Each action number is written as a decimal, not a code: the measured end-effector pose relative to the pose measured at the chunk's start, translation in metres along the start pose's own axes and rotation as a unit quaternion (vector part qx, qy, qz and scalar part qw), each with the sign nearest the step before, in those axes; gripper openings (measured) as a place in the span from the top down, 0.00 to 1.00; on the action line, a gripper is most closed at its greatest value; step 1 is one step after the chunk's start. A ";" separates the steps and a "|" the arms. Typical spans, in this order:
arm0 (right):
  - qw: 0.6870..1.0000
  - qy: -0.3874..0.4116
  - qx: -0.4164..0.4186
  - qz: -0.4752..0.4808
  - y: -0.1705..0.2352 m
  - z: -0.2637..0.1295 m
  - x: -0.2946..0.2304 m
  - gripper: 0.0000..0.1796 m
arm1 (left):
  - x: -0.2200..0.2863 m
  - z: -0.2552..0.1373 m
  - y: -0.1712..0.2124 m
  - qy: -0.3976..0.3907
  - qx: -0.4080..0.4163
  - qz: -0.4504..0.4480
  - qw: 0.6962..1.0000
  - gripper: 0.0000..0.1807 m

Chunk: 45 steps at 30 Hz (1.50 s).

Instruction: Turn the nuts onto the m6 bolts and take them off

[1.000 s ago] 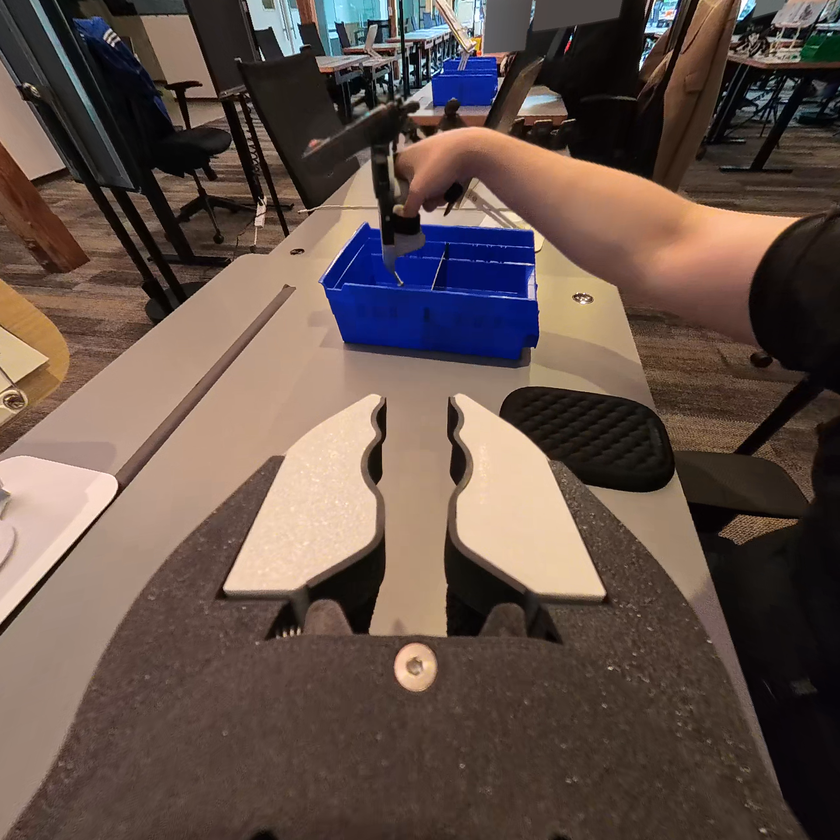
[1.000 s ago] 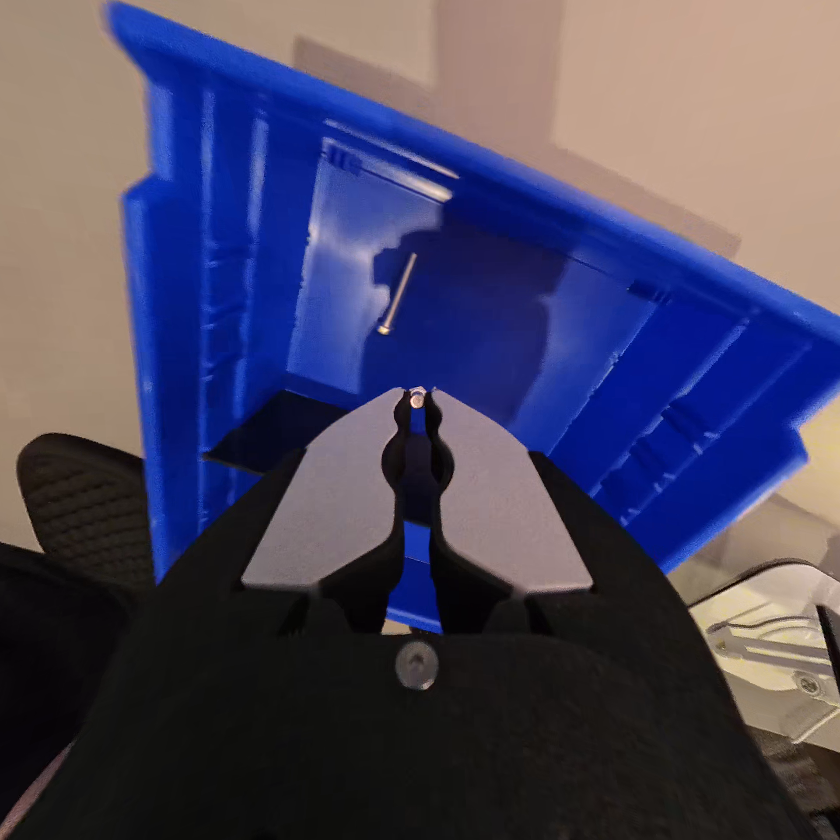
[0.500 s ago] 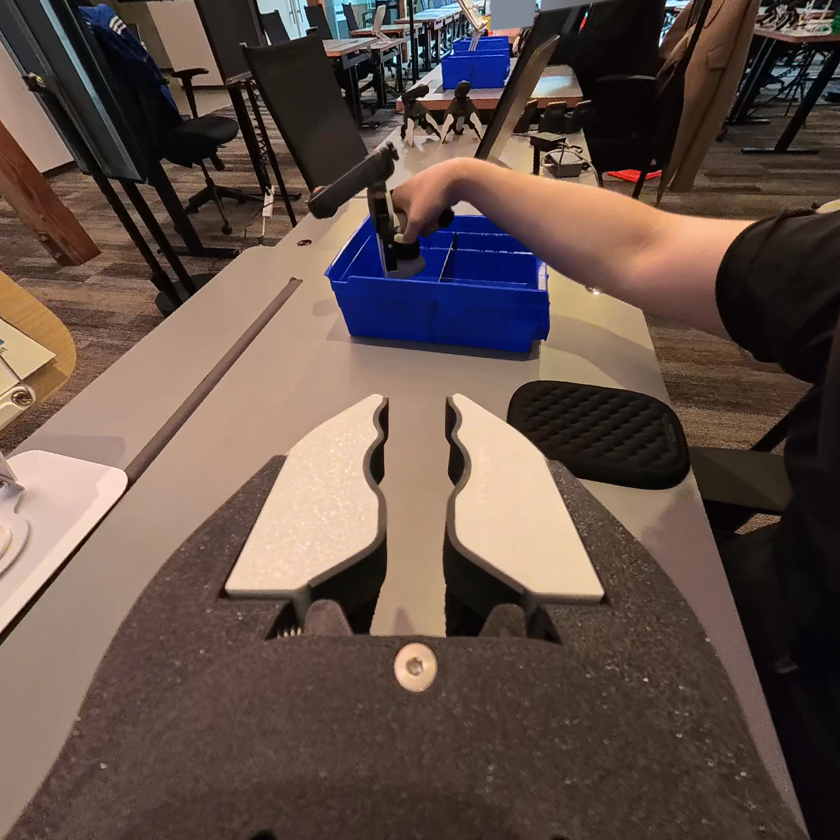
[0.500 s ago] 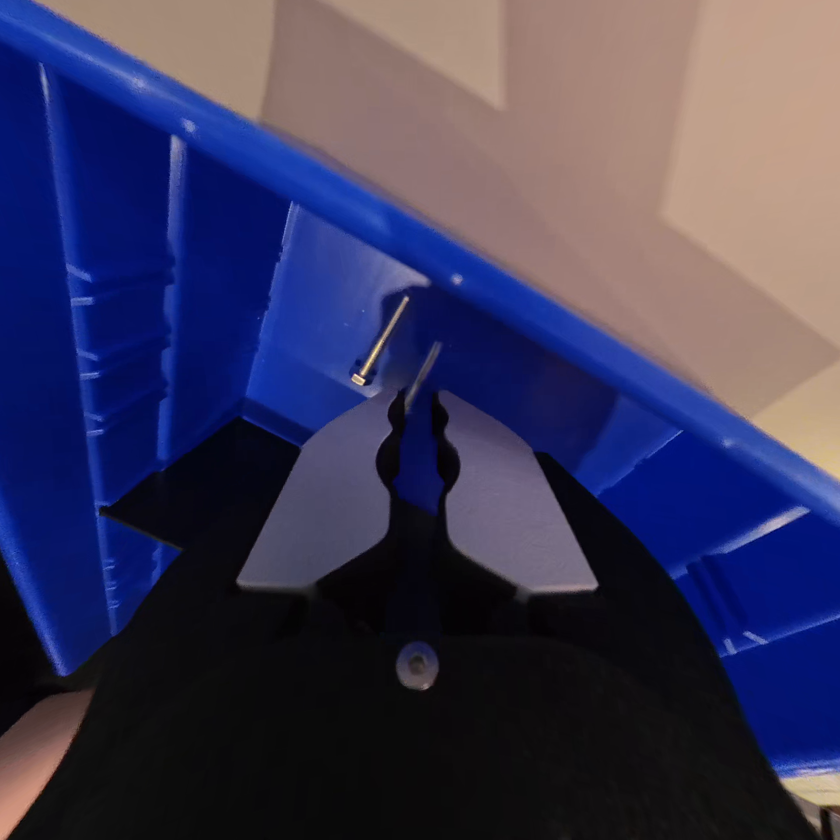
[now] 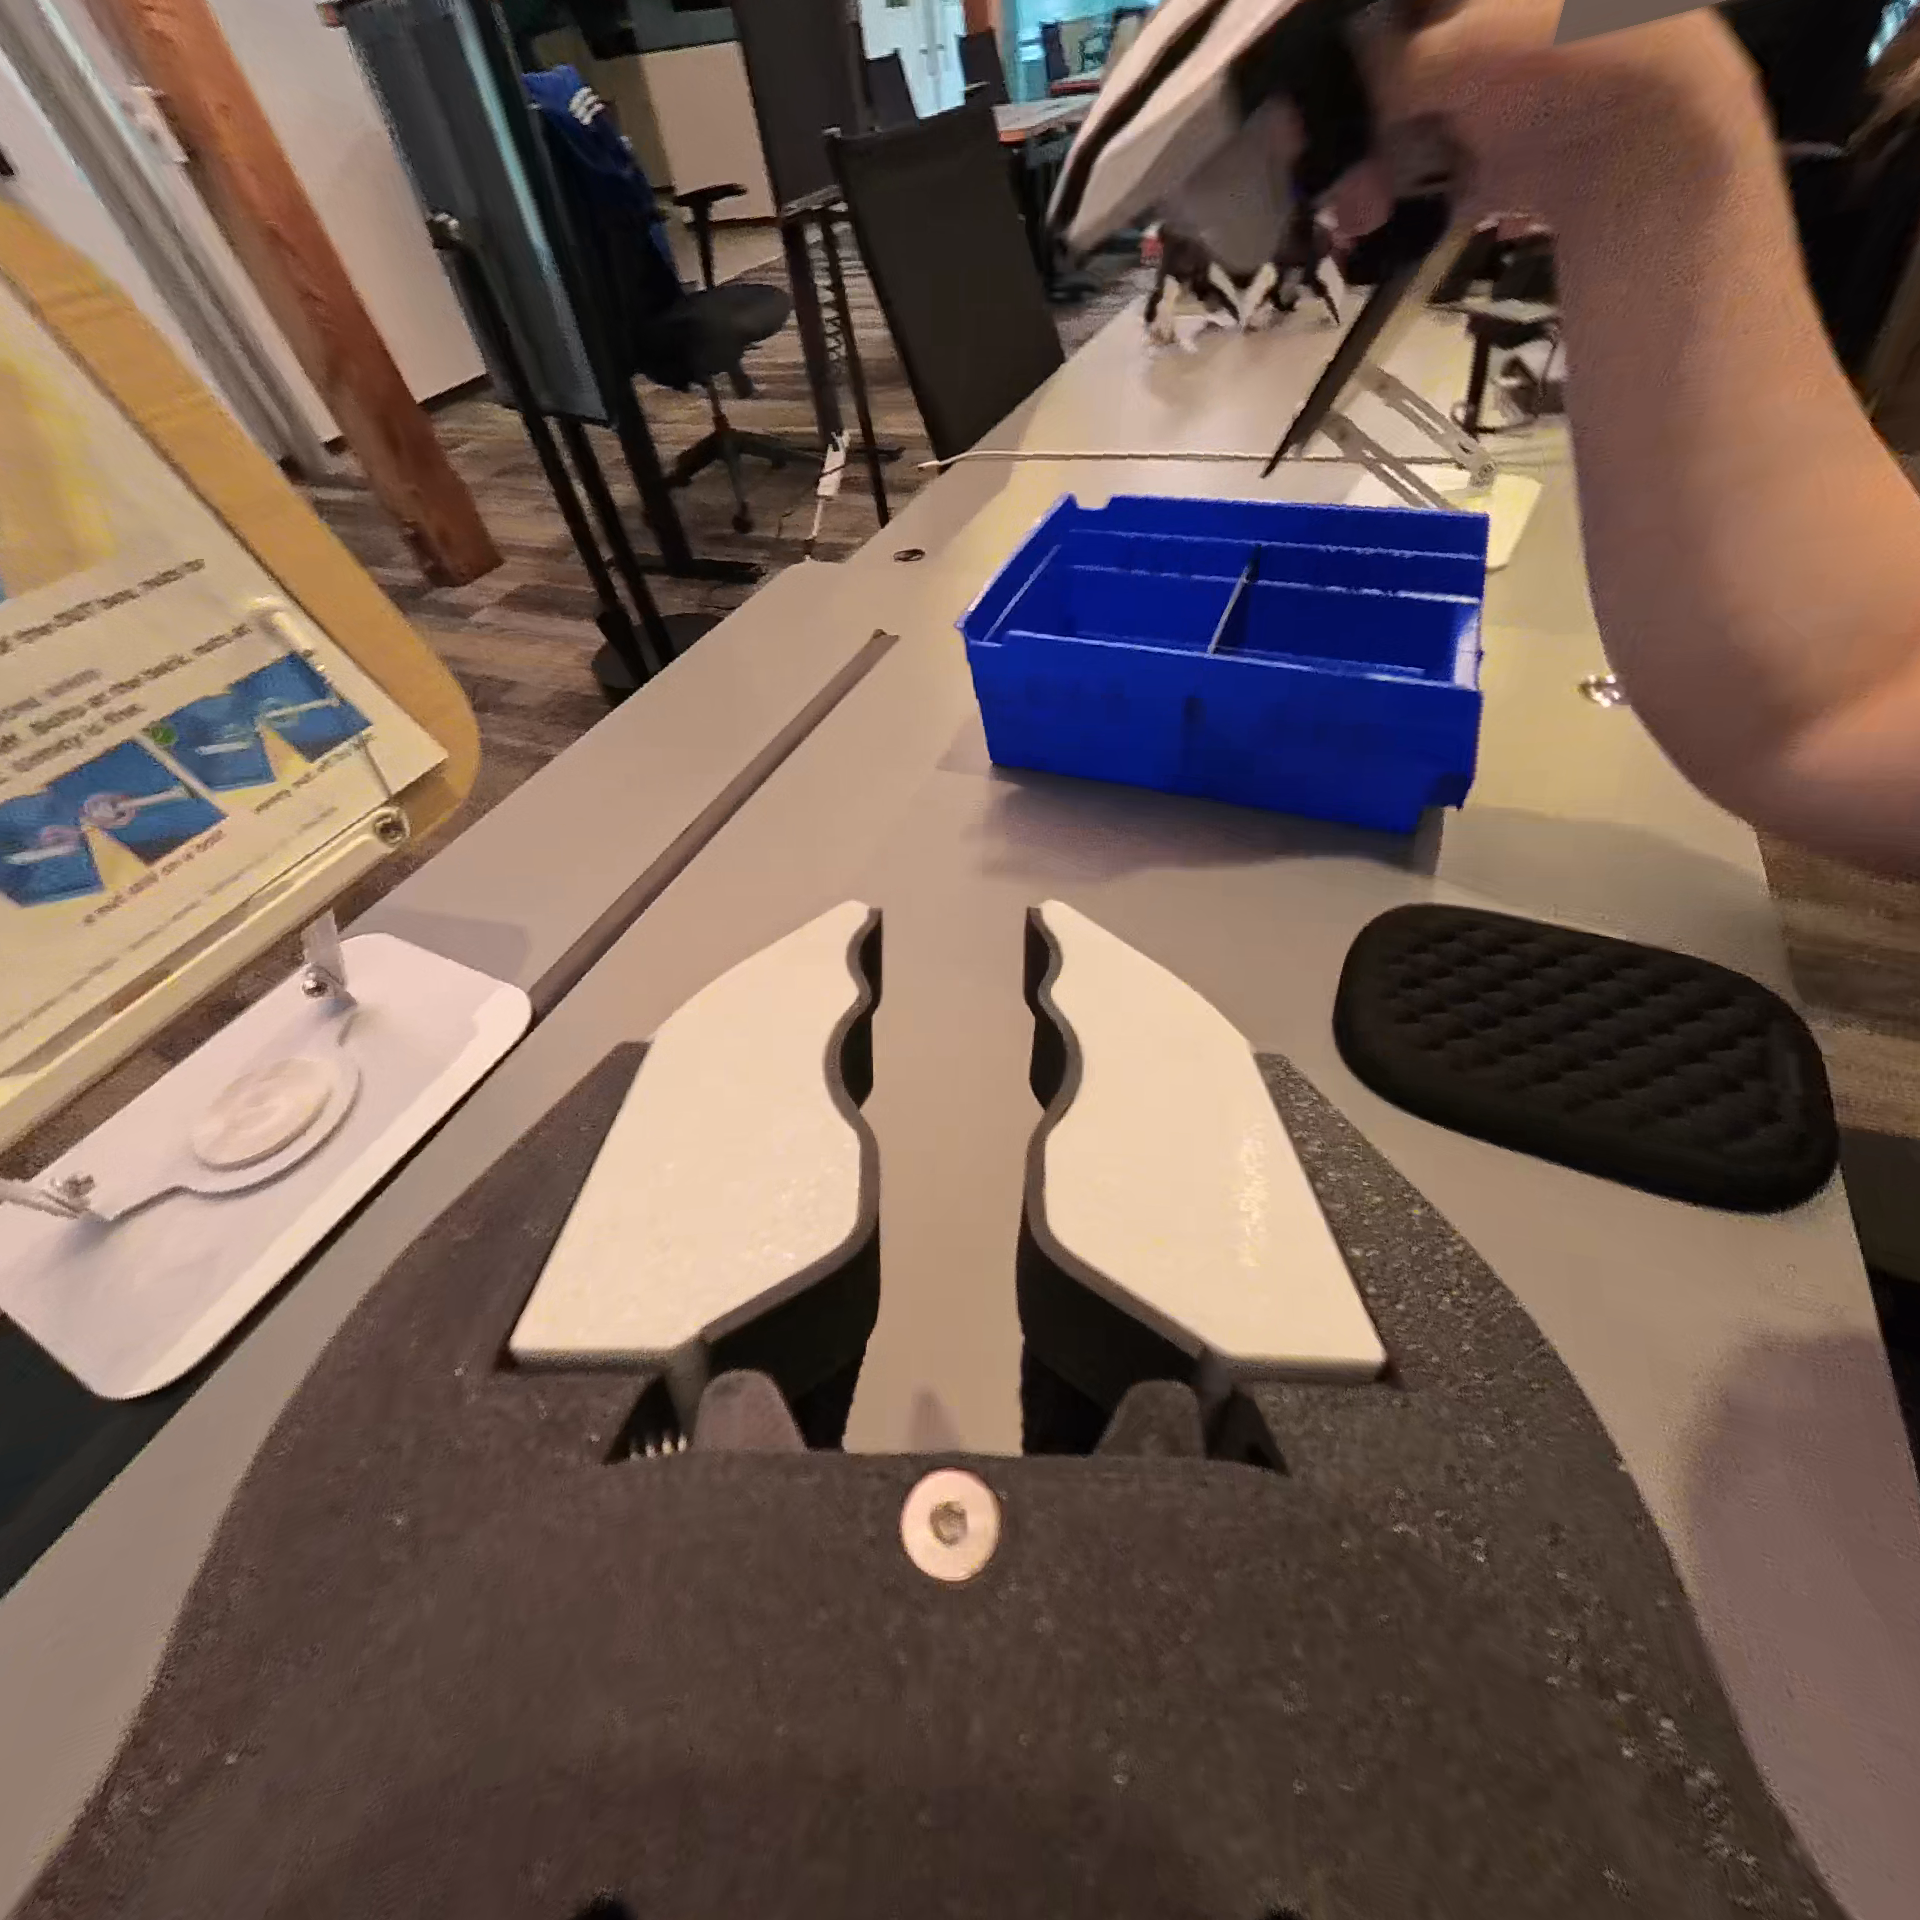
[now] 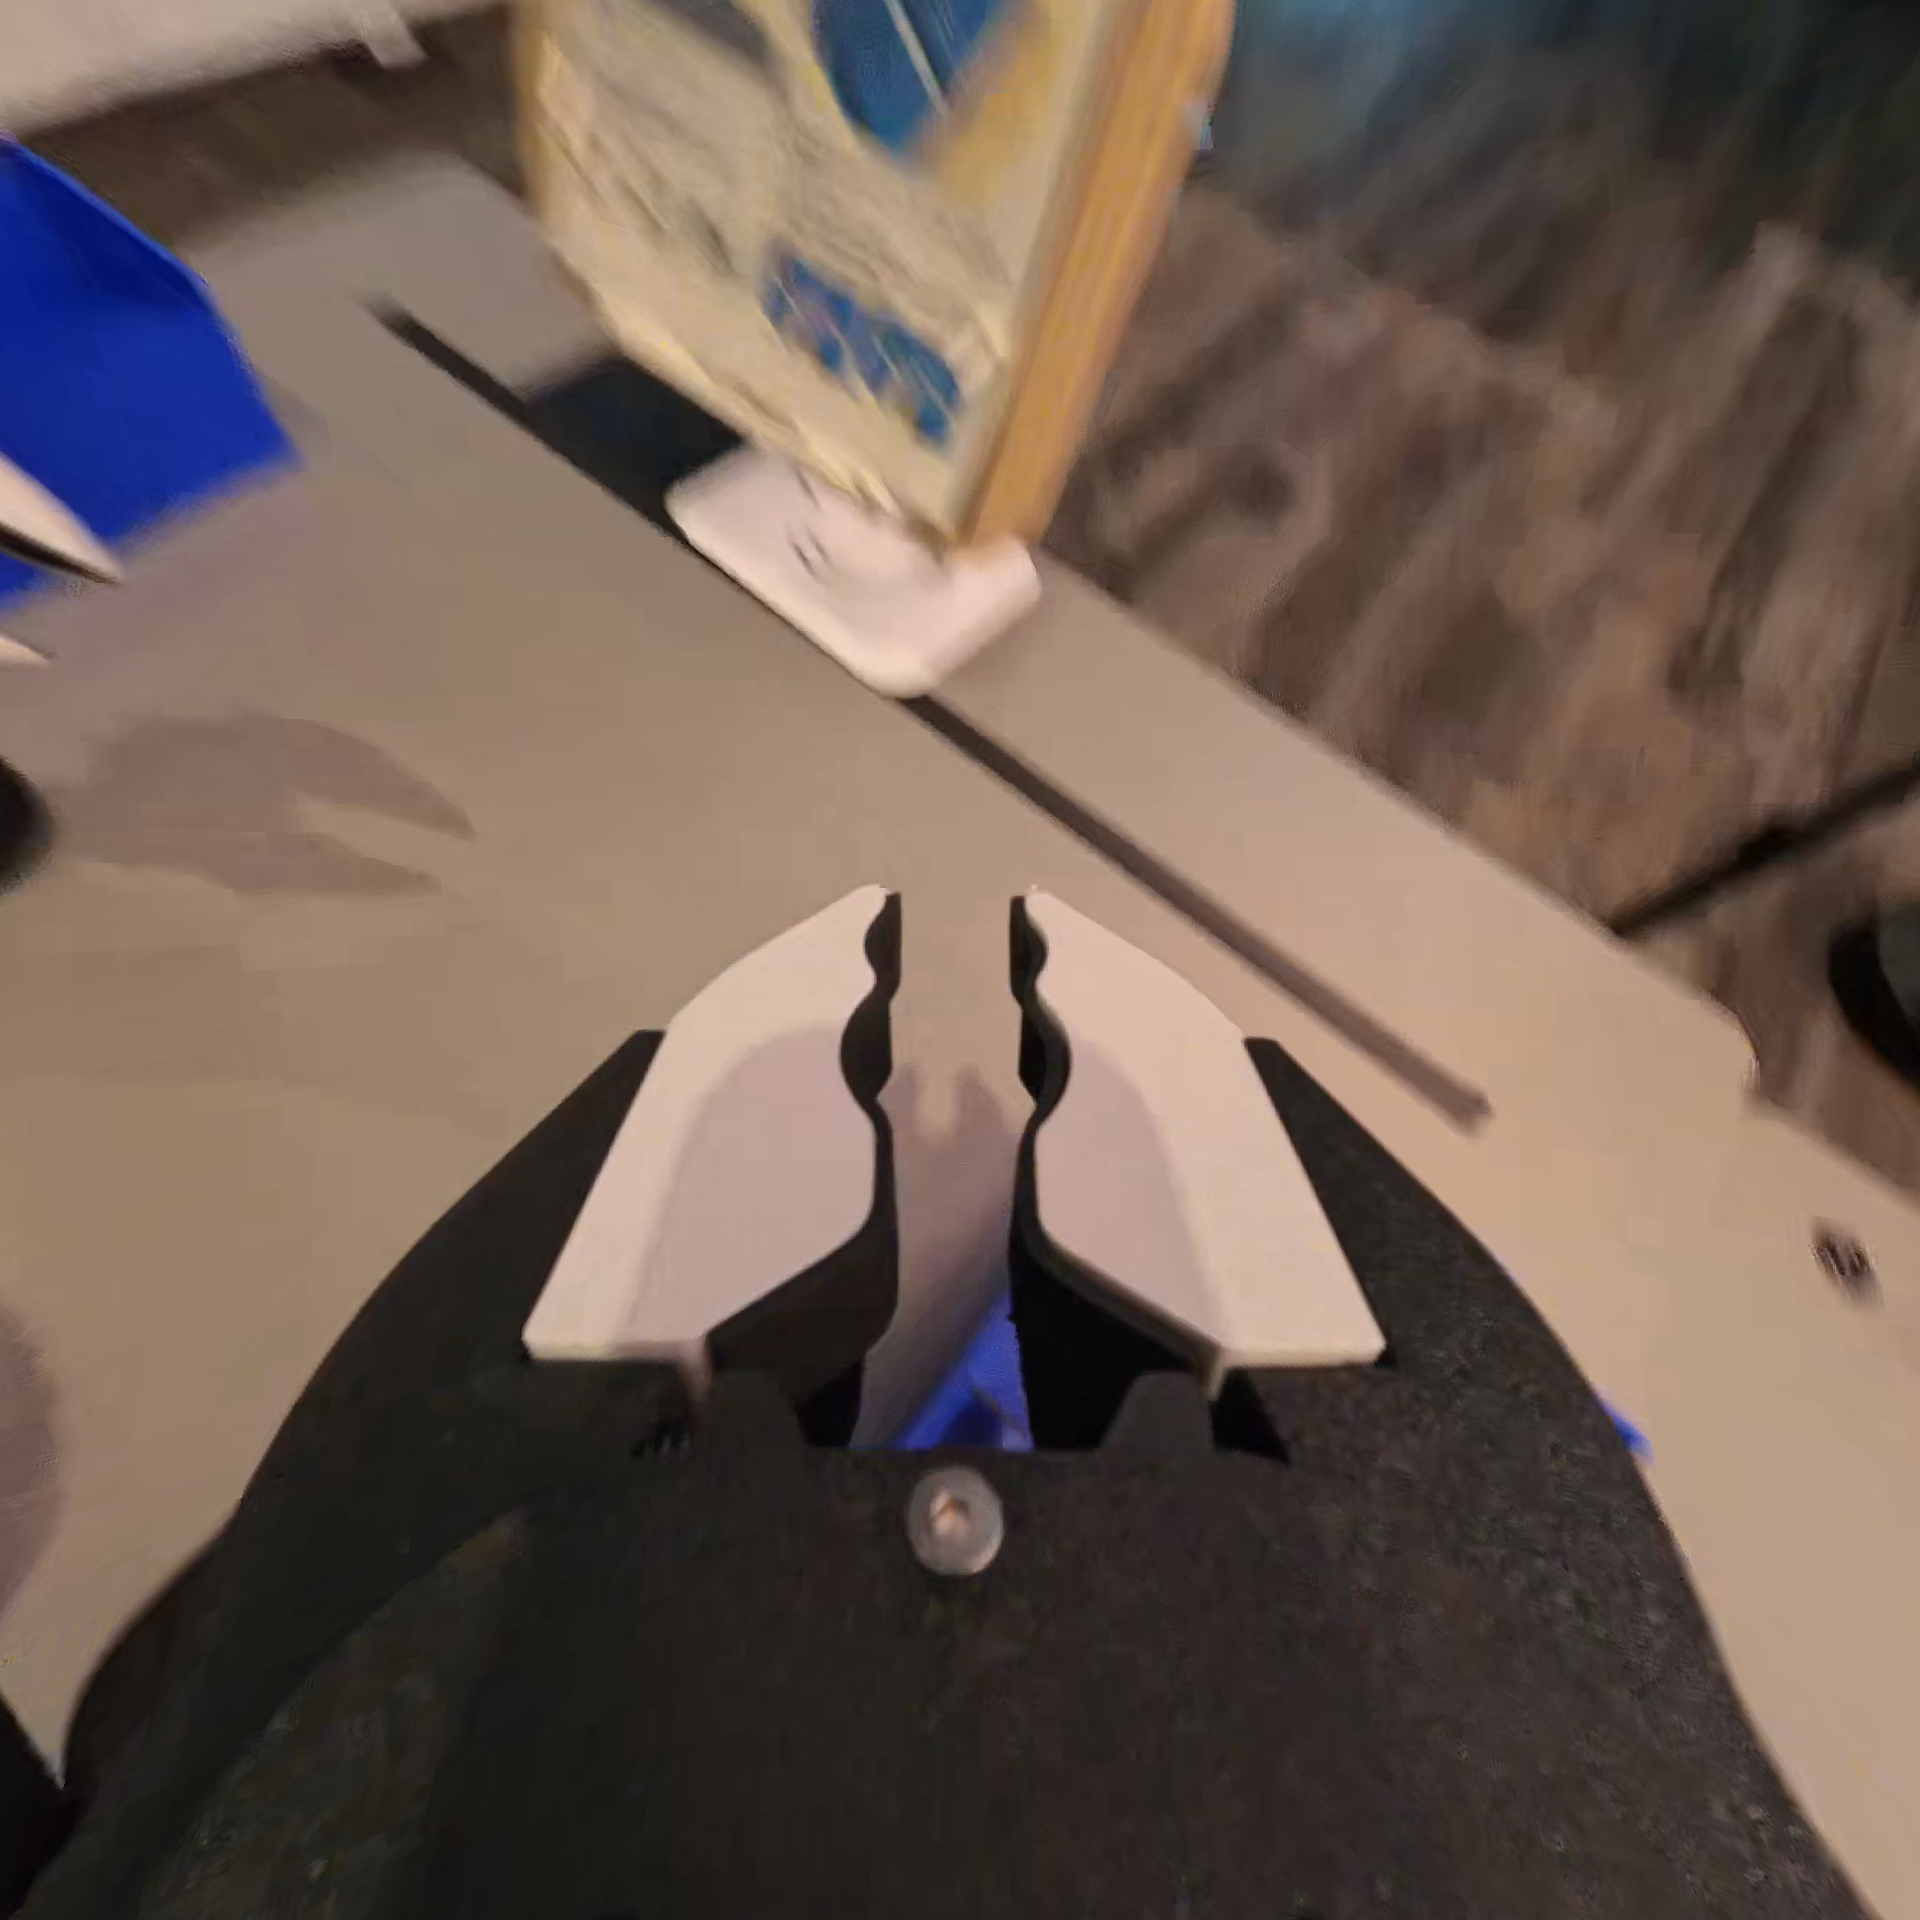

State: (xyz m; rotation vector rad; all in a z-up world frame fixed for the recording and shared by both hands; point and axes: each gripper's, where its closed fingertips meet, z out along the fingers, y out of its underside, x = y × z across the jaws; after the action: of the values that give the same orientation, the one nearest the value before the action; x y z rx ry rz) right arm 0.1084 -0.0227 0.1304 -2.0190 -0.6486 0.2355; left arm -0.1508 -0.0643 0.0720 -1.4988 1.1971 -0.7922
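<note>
My left gripper (image 5: 954, 914) is open and empty, low over the grey table (image 5: 831, 852), pointing at the blue divided bin (image 5: 1226, 665). No bolts or nuts can be made out in the bin from here. My right gripper (image 6: 951, 899) is open and empty, held above the table and facing the left side; its view is blurred by motion. In the left wrist view the right gripper (image 5: 1101, 177) is raised high above the bin in a hand (image 5: 1507, 135). A bit of blue (image 6: 966, 1392) shows below its fingers.
A black padded rest (image 5: 1579, 1049) lies right of my left gripper. An instruction board (image 5: 156, 675) on a white base (image 5: 239, 1122) stands at the table's left edge; it also shows in the right wrist view (image 6: 831, 260). A groove (image 5: 717, 810) runs along the table. One gripper's finger ends stand about 30 cm off the other's.
The right gripper, shut on a small part over the bin, opened inside it, leaving a second bolt beside the first. It then lifted out and swung left. The left gripper shifted left.
</note>
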 end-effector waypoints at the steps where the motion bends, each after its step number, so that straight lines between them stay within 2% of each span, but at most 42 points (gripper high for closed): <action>1: 0.999 -0.013 0.045 -0.010 -0.019 -0.004 -0.022 0.89 | -0.003 0.001 0.000 0.001 0.008 -0.017 1.000 0.86; 4: 0.991 -0.026 0.126 -0.027 -0.052 -0.003 -0.074 0.84 | -0.013 0.001 -0.001 0.005 0.032 -0.075 0.997 0.86; 6: 0.987 -0.037 0.158 -0.020 -0.063 0.006 -0.099 0.82 | -0.028 -0.002 0.004 -0.025 0.031 -0.082 0.996 0.86; 10: 0.982 -0.069 0.176 0.011 -0.060 0.036 -0.130 0.76 | -0.046 -0.016 0.004 -0.077 0.037 -0.082 0.993 0.86; 12: 0.980 -0.076 0.182 0.018 -0.053 0.054 -0.134 0.78 | -0.042 -0.026 -0.002 -0.067 0.052 -0.105 0.991 0.86; 15: 0.988 -0.050 0.147 0.007 -0.040 0.076 -0.125 0.77 | -0.030 -0.052 -0.020 -0.034 0.079 -0.149 0.985 0.86; 19: 0.991 -0.028 0.132 0.018 -0.030 0.083 -0.111 0.78 | -0.055 -0.119 -0.012 -0.119 0.052 -0.138 0.982 0.86; 22: 0.988 -0.043 0.142 0.032 -0.034 0.081 -0.112 0.78 | -0.101 -0.190 0.033 -0.221 -0.044 -0.152 0.962 0.80; 25: 0.988 -0.044 0.142 0.037 -0.037 0.083 -0.112 0.79 | -0.161 -0.262 0.096 -0.314 -0.147 -0.186 0.919 0.81; 28: 0.991 -0.036 0.126 0.034 -0.031 0.087 -0.112 0.79 | -0.208 -0.305 0.164 -0.356 -0.229 -0.254 0.870 0.83; 34: 0.995 0.005 0.090 0.036 -0.012 0.084 -0.094 0.79 | -0.253 -0.315 0.260 -0.371 -0.333 -0.300 0.813 0.85; 38: 0.993 -0.007 0.107 0.057 -0.011 0.074 -0.089 0.80 | -0.268 -0.306 0.288 -0.362 -0.364 -0.294 0.806 0.86; 45: 0.992 -0.007 0.104 0.072 -0.006 0.068 -0.081 0.80 | -0.269 -0.308 0.320 -0.347 -0.432 -0.310 0.773 0.87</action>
State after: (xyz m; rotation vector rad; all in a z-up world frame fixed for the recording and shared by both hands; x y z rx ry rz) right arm 0.0102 -0.0123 0.0921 -1.8651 -0.4660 0.3885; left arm -0.6011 0.1010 -0.1267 -2.7133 0.4400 0.0531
